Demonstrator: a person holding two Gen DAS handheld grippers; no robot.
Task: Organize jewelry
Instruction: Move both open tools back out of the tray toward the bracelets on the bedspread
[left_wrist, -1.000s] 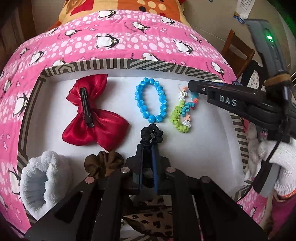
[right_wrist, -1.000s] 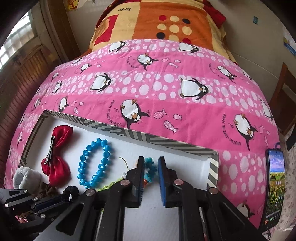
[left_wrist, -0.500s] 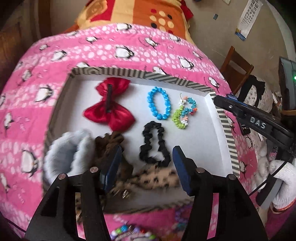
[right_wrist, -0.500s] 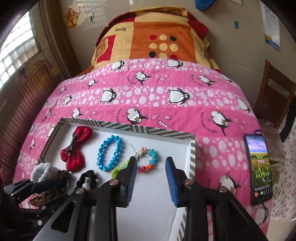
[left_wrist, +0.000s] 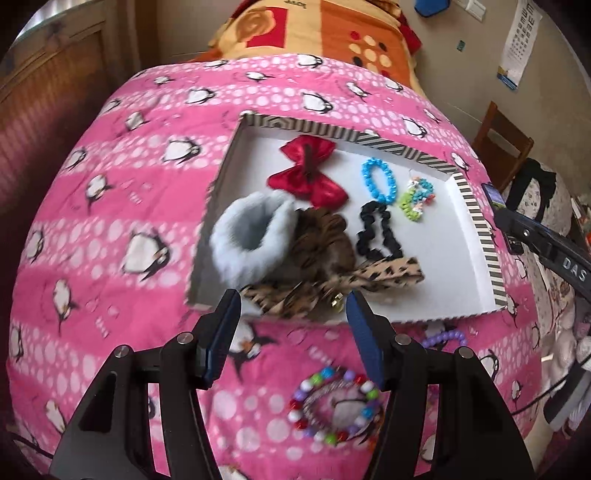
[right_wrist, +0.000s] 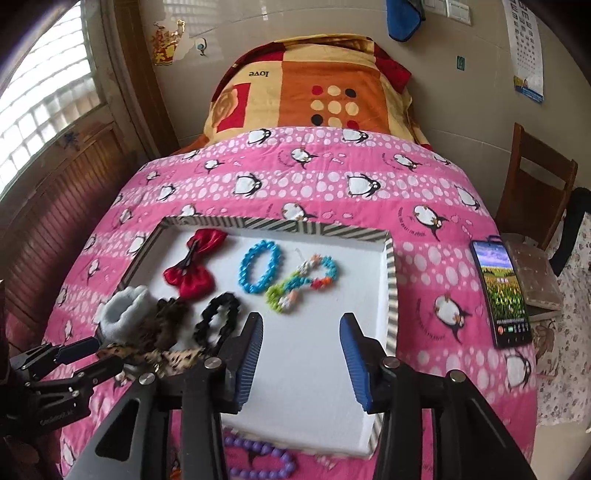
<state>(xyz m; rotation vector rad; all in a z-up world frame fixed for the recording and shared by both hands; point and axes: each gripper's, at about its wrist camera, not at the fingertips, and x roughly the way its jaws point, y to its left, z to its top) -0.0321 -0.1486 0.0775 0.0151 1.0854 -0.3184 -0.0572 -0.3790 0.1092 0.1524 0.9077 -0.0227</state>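
A white tray with a striped rim lies on the pink penguin blanket. In it are a red bow clip, a blue bead bracelet, a multicolour bracelet, a black scrunchie, a brown scrunchie, a grey fluffy scrunchie and a leopard band. My left gripper is open and empty, held above the tray's near edge. My right gripper is open and empty over the tray's bare right part.
A multicolour bead bracelet and a purple bead bracelet lie on the blanket in front of the tray. A phone lies on the blanket's right edge. A wooden chair stands at the right.
My left gripper has let go of the black scrunchie, opened and pulled back from the tray. My right gripper has opened wider and drawn back and up from the multicolour bracelet.
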